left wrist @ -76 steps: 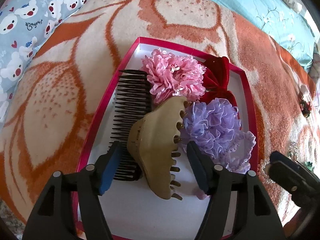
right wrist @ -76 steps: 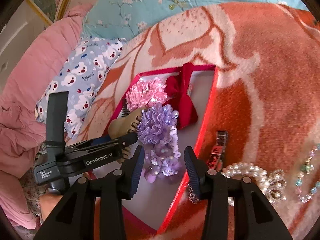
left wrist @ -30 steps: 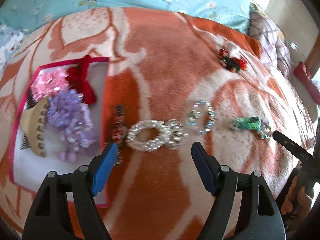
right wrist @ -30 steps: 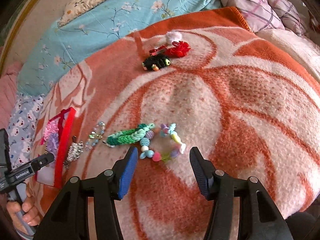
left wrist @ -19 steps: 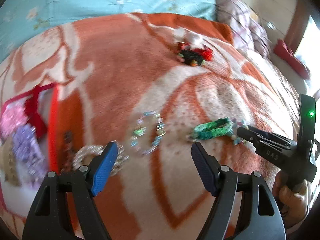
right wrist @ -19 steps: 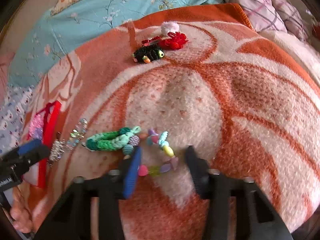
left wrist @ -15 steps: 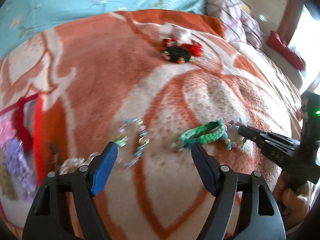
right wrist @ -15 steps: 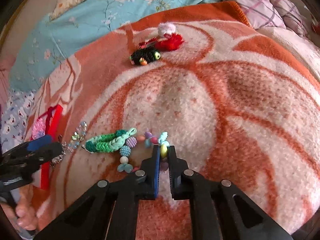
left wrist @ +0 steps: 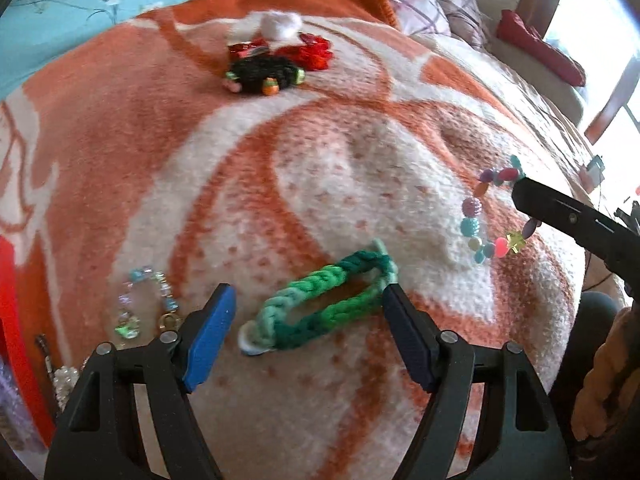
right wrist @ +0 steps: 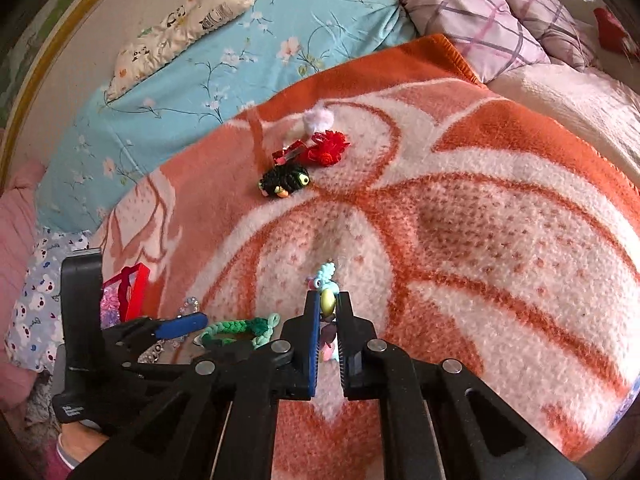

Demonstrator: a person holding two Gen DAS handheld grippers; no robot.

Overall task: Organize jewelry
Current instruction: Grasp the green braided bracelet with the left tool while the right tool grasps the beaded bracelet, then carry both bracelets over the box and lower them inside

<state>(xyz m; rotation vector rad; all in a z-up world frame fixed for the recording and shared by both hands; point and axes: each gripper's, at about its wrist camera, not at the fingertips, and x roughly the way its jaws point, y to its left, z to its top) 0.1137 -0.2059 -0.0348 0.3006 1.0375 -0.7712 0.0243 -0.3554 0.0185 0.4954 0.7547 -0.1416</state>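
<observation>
A green braided bracelet (left wrist: 320, 300) lies flat on the orange and white blanket (left wrist: 320, 160). My left gripper (left wrist: 306, 304) straddles it with its jaws closing. The right pad is at the bracelet's end and the left pad stands apart from it. My right gripper (right wrist: 327, 300) is shut on a bracelet of coloured beads (right wrist: 328, 280). In the left wrist view that bead bracelet (left wrist: 472, 208) hangs in a loop from the right gripper's black tip (left wrist: 520, 190), above the blanket at the right. The green bracelet (right wrist: 240, 326) also shows in the right wrist view beside the left gripper's blue pad (right wrist: 180, 326).
A clear crystal bracelet (left wrist: 148, 304) and a pearl bracelet (left wrist: 66, 376) lie left of the green one, beside the red box's edge (left wrist: 16, 320). Far back sit a black scrunchie (left wrist: 264, 74), a red flower clip (left wrist: 308, 50) and a white pompom (left wrist: 280, 26). Pillows line the bed's head.
My left gripper swept right from the box, past the pearl and crystal bracelets, to the green one, and its jaws narrowed. My right gripper shut on the bead bracelet and drew it away.
</observation>
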